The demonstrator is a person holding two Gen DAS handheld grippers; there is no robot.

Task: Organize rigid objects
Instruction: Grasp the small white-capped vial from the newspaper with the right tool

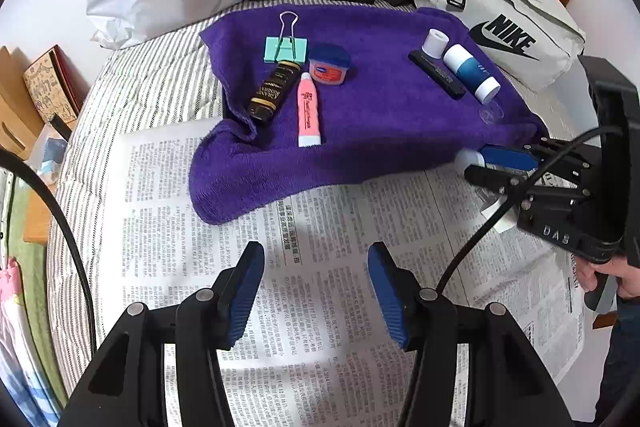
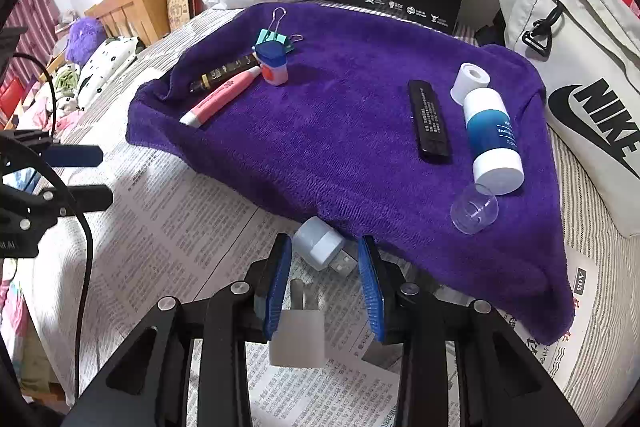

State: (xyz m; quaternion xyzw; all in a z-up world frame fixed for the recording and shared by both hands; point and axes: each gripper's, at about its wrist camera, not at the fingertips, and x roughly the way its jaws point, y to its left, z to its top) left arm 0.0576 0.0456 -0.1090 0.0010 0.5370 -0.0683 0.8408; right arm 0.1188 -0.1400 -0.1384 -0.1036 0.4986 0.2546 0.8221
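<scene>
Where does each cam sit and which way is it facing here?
Left wrist: on the left gripper, low over the newspaper, facing the purple towel; own open fingers at bottom, right gripper and the person's hand at right edge.
Right wrist: on the right gripper, at the towel's near edge, fingers open either side of a small white adapter; left gripper at left edge.
Shared: towel, pink tube, blue-white bottle, Nike bag.
</scene>
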